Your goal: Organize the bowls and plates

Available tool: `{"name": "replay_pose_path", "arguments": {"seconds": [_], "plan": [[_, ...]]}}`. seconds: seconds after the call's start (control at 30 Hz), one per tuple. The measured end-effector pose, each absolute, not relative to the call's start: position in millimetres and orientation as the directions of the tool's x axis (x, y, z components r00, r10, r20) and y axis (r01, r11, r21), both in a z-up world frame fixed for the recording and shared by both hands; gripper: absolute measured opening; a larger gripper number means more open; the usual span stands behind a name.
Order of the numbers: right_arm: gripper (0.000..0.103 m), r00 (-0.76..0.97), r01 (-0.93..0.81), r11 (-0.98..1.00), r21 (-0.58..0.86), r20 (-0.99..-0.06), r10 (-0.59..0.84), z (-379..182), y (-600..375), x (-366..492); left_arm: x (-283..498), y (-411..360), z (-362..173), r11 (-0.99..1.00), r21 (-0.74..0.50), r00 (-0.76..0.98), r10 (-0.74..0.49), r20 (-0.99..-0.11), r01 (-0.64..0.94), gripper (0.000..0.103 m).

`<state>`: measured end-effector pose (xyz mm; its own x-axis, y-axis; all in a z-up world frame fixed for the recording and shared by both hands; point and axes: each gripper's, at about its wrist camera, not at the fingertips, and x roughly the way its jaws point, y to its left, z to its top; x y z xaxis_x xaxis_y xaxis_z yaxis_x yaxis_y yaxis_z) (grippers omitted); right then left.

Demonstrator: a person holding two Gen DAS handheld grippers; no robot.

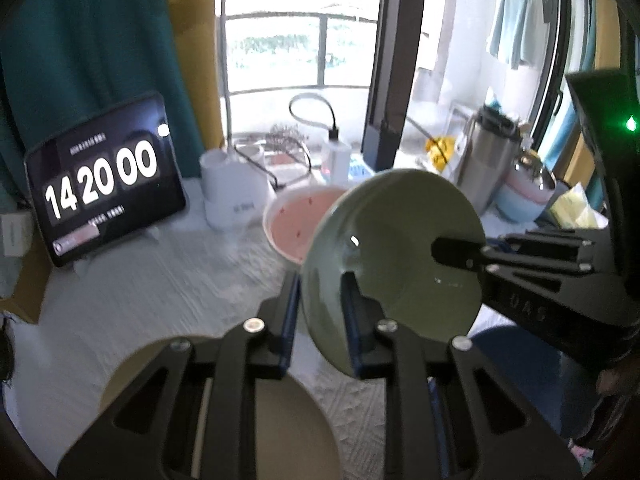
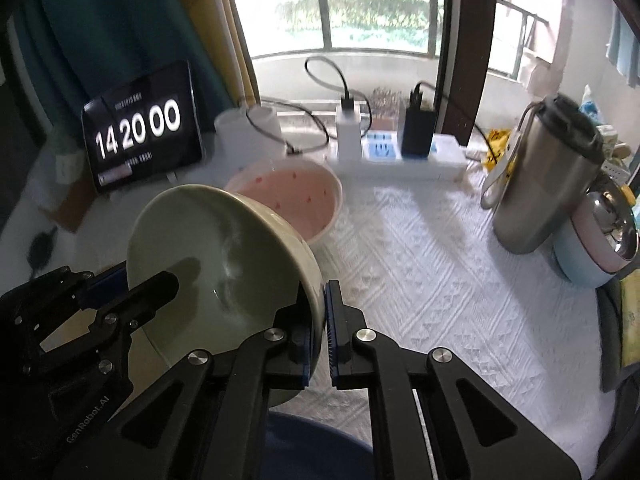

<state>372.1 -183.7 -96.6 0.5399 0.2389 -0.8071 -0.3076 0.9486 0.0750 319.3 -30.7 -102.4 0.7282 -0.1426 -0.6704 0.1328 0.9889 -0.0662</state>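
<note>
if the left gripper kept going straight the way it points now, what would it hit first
Past the green bowl that the left gripper grips by its rim, the pink bowl on the white cloth looks to lie first in line, though depth is unclear.

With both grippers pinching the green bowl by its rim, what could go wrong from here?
1. The green bowl hangs steeply tilted, gripped only at opposite rim edges by the left gripper and right gripper; it may slip or twist.
2. The pink bowl sits just behind; a swing might knock it.
</note>
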Motion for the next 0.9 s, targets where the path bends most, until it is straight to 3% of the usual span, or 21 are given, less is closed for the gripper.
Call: {"name": "replay_pose_path", "arguments": {"seconds": [0.9], "plan": [[0.008,0.599,-0.262,0.957,0.129,-0.755,0.265,-44,-209,318,262,-49,-56,0.979,-0.082,0.768,-0.196,-0.609,0.184,0.021]]}}
